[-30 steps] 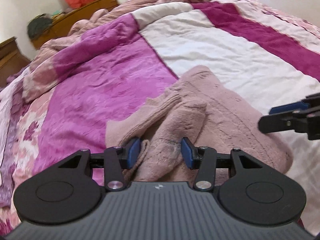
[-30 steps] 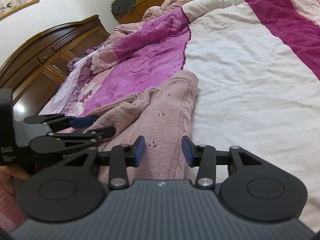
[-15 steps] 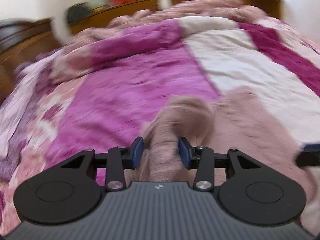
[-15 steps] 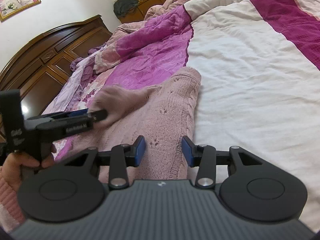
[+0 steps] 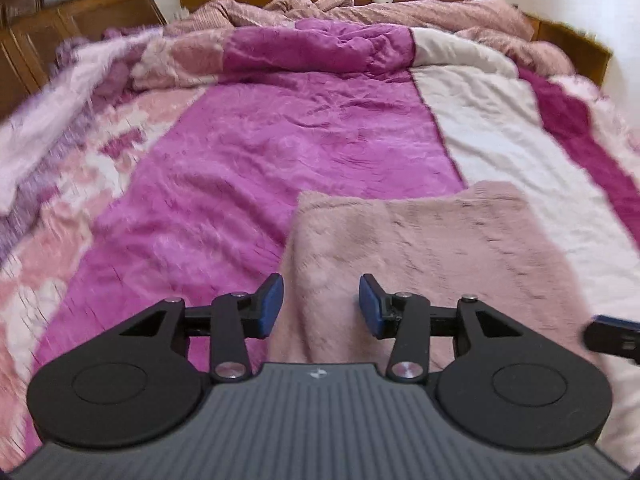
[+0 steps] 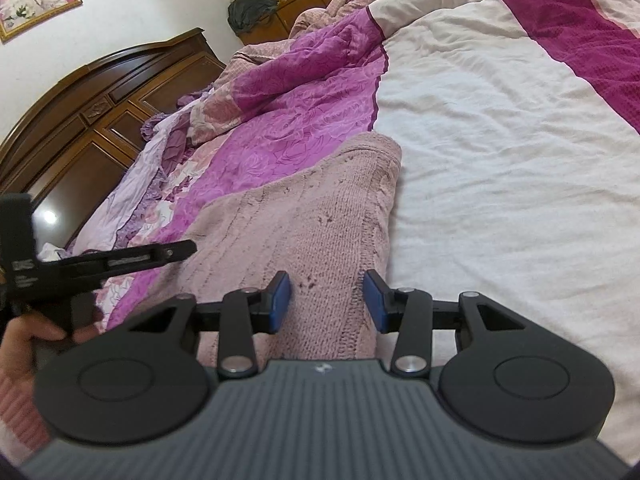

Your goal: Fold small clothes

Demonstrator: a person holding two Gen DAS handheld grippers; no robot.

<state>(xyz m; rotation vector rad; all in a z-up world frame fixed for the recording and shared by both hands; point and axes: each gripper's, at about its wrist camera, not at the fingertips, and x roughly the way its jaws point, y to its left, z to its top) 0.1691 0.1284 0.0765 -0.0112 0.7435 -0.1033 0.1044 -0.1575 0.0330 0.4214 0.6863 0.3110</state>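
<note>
Having carried a sleeve across, the left tongs [image 5: 319, 306] now stand half open, empty, over the flattened pink sweater [image 5: 432, 248]; right tongs [image 6: 326, 302] hover half open, holding nothing.

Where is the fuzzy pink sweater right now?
The dusty-pink knitted sweater lies flat on the bed, straddling where the magenta quilt meets the white blanket, right in front of both hand-held grippers.

Left gripper [image 5: 320, 306] jaws part-open, angled downward; right gripper [image 6: 326, 302] likewise, jaws parted.
</note>
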